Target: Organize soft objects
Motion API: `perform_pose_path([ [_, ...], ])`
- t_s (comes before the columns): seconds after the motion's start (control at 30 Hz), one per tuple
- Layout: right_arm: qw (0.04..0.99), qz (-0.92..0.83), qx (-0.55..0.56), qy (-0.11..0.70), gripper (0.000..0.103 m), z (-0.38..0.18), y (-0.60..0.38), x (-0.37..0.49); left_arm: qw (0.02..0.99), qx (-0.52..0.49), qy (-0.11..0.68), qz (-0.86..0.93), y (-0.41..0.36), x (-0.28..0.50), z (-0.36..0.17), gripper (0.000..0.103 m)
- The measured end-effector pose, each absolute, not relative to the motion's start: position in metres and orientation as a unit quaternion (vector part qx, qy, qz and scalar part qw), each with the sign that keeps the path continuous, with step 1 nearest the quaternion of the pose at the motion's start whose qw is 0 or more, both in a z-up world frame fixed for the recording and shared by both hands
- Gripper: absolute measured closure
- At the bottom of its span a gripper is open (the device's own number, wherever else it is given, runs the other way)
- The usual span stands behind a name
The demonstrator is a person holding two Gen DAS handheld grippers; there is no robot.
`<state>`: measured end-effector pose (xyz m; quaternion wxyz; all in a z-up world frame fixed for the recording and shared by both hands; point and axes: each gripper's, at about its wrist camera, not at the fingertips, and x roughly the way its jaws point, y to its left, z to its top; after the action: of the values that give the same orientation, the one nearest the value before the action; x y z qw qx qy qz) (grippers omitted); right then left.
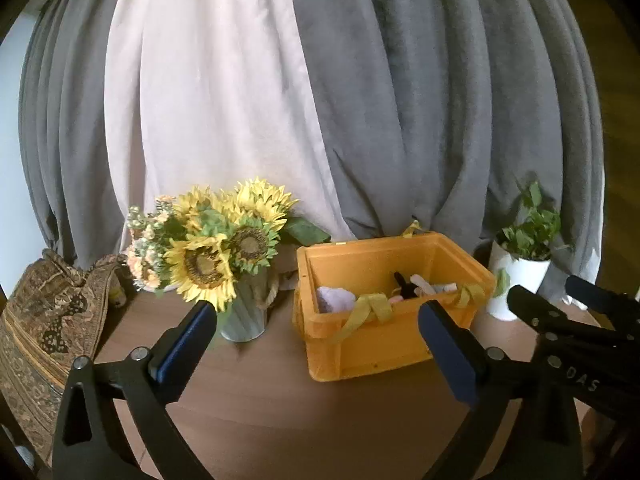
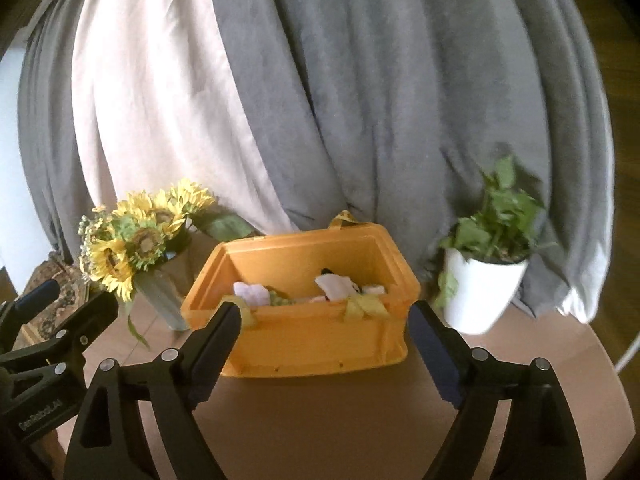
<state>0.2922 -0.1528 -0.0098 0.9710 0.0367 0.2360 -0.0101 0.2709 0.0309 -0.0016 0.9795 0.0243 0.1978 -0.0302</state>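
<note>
An orange plastic crate [image 1: 360, 344] stands on the brown table, and several soft items lie in it: a lavender plush [image 1: 335, 299], a pale pink piece [image 1: 424, 282] and something black [image 1: 404, 284]. Yellow straps [image 1: 370, 308] hang over its front rim. My left gripper [image 1: 316, 312] is open in front of the crate, nothing between its fingers. The right wrist view shows the same crate [image 2: 312, 344] with the lavender plush [image 2: 251, 293] and a white-pink item [image 2: 336, 286]. My right gripper [image 2: 325, 312] is open and empty, its fingers apart from the crate's front wall.
A vase of sunflowers [image 1: 216, 248] stands left of the crate, and a white pot with a green plant [image 1: 520, 276] to its right. A patterned fabric bag [image 1: 44, 320] sits at the far left. Grey and pale curtains [image 1: 320, 100] hang behind. The table's round edge [image 2: 616, 368] curves at right.
</note>
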Motion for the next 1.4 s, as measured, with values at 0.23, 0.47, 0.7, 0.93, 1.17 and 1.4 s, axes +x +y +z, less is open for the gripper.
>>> perform_pose_path([
  [0.23,0.972,-0.07,0.042,0.22,0.011,-0.007,-0.144,0.237,0.979,0.03,0.196,-0.052,0.04,0.234,-0.001,0.0],
  [0.47,0.972,-0.091,0.044,0.21,0.01,0.0,-0.141,0.189,0.98,0.029,0.187,-0.067,0.04,0.195,0.003,0.0],
  [0.7,0.973,-0.084,0.051,0.211,0.01,0.003,-0.144,0.144,0.984,0.022,0.172,-0.044,0.039,0.14,0.005,0.0],
  [0.93,0.974,-0.073,0.045,0.208,0.01,0.006,-0.147,0.092,0.985,0.022,0.167,-0.034,0.034,0.089,0.006,0.0],
  [1.17,0.978,-0.07,0.03,0.194,0.01,0.012,-0.148,0.044,0.987,0.034,0.156,-0.034,0.029,0.041,0.012,0.0],
  [1.4,0.98,-0.06,0.036,0.188,0.01,0.017,-0.15,0.012,0.988,0.032,0.147,-0.028,0.031,0.007,0.018,0.0],
])
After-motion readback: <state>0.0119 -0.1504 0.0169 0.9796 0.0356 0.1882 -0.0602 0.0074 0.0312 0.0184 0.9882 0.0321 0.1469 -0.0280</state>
